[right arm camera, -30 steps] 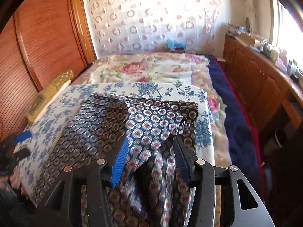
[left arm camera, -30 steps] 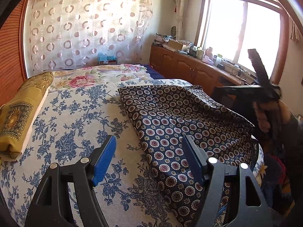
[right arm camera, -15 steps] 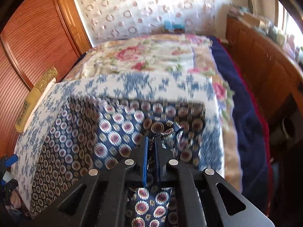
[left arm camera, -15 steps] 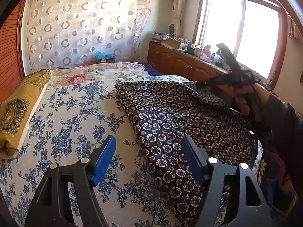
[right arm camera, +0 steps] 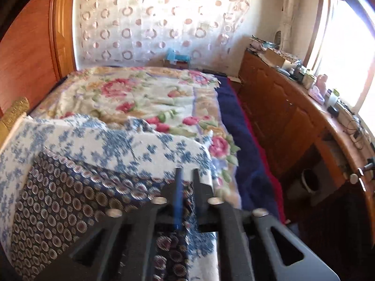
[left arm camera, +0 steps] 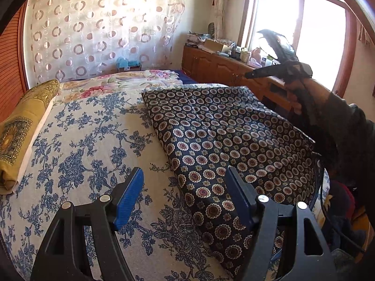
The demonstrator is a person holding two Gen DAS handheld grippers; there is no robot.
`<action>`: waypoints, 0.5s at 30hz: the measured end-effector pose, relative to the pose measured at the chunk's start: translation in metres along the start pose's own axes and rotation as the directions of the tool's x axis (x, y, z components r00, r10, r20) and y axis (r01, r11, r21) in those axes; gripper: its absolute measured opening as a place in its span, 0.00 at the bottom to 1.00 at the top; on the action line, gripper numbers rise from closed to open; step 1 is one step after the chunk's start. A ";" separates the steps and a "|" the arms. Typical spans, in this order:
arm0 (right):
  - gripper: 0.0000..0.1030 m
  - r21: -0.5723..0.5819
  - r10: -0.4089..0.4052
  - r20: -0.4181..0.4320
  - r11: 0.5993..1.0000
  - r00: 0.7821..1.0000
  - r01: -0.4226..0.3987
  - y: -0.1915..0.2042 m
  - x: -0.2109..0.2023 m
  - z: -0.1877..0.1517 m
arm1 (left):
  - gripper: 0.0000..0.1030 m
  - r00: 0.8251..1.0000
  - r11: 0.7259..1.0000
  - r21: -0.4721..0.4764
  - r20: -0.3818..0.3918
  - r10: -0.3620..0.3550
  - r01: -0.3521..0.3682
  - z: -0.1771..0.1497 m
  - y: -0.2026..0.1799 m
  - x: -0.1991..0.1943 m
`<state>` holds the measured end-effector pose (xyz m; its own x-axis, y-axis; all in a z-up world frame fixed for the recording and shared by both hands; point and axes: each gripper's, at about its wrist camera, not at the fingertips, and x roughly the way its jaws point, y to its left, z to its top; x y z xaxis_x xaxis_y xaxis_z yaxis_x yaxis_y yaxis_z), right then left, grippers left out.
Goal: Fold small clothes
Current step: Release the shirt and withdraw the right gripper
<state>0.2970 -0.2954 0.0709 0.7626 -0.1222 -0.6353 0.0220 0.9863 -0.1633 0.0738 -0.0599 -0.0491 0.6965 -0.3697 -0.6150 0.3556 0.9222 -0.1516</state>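
The right wrist view is smeared by motion blur, worst low in the frame. The dark navy garment printed with round medallions (right arm camera: 54, 210) loses its pattern there, and whether any cloth sits between the nearly closed fingers of the right gripper (right arm camera: 186, 175) cannot be told. In the left wrist view, the garment's near right corner (left arm camera: 234, 253) runs behind the left gripper's black frame (left arm camera: 185, 180). The person's dark sleeve (left arm camera: 346, 135) hides the garment's far right edge. Small items along the wooden sideboard (left arm camera: 225, 68) are unreadable against window glare.

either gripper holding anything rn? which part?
Right gripper: jaws shut on the dark patterned garment, apparently at its edge nearest the window side; exact spot is blurred. Left gripper: open, empty, above the blue floral bedspread.
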 end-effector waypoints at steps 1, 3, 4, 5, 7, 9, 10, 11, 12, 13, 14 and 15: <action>0.34 -0.003 0.001 -0.003 1.000 1.000 -0.001 0.003 -0.003 -0.003 | 0.71 1.000 1.000 0.001 -0.006 0.002 -0.002 -0.001 0.000 0.001; 0.34 -0.022 0.054 0.010 0.998 0.998 -0.054 0.007 -0.015 -0.007 | 0.71 1.000 1.000 0.003 -0.008 0.001 -0.001 -0.002 -0.001 0.002; 0.34 -0.042 0.076 0.015 0.996 0.997 -0.075 0.011 -0.023 -0.013 | 0.71 1.000 1.000 0.002 -0.010 0.001 -0.001 -0.003 0.000 0.002; 0.34 -0.060 0.088 0.018 0.994 0.996 -0.087 0.015 -0.032 -0.021 | 0.71 1.000 1.000 0.002 -0.013 0.002 -0.002 -0.003 0.000 0.003; 0.39 -0.085 0.120 0.032 0.990 0.992 -0.117 0.020 -0.057 -0.040 | 0.71 1.000 1.000 0.001 -0.012 0.003 -0.003 -0.003 -0.001 0.003; 0.44 -0.094 0.162 0.042 0.983 0.986 -0.158 0.023 -0.079 -0.062 | 0.71 1.000 1.000 -0.001 -0.009 0.001 -0.001 -0.001 -0.002 0.004; 0.44 -0.091 0.177 0.042 0.981 0.983 -0.172 0.024 -0.088 -0.072 | 0.71 1.000 1.000 -0.001 -0.007 0.000 0.000 0.000 -0.003 0.004; 0.44 -0.087 0.185 0.044 0.980 0.982 -0.181 0.022 -0.098 -0.082 | 0.71 1.000 1.000 0.001 -0.006 0.000 0.000 0.000 -0.003 0.005; 0.44 -0.086 0.190 0.045 0.979 0.981 -0.186 0.022 -0.106 -0.091 | 0.71 1.000 1.000 0.004 -0.005 0.000 0.000 0.000 -0.005 0.005; 0.44 -0.090 0.195 0.048 0.978 0.980 -0.190 0.023 -0.115 -0.101 | 0.71 1.000 1.000 0.008 -0.006 -0.001 0.001 0.001 -0.006 0.005; 0.44 -0.094 0.200 0.052 0.976 0.978 -0.195 0.023 -0.125 -0.110 | 0.71 1.000 1.000 0.010 -0.006 0.000 0.000 0.001 -0.006 0.005; 0.44 -0.095 0.203 0.053 0.976 0.978 -0.197 0.023 -0.132 -0.118 | 0.71 1.000 1.000 0.013 -0.007 0.000 0.000 0.001 -0.007 0.005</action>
<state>0.1207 -0.2694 0.0623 0.7844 0.0866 -0.6142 -0.1907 0.9759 -0.1059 0.0750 -0.0683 -0.0506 0.6924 -0.3688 -0.6201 0.3635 0.9207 -0.1417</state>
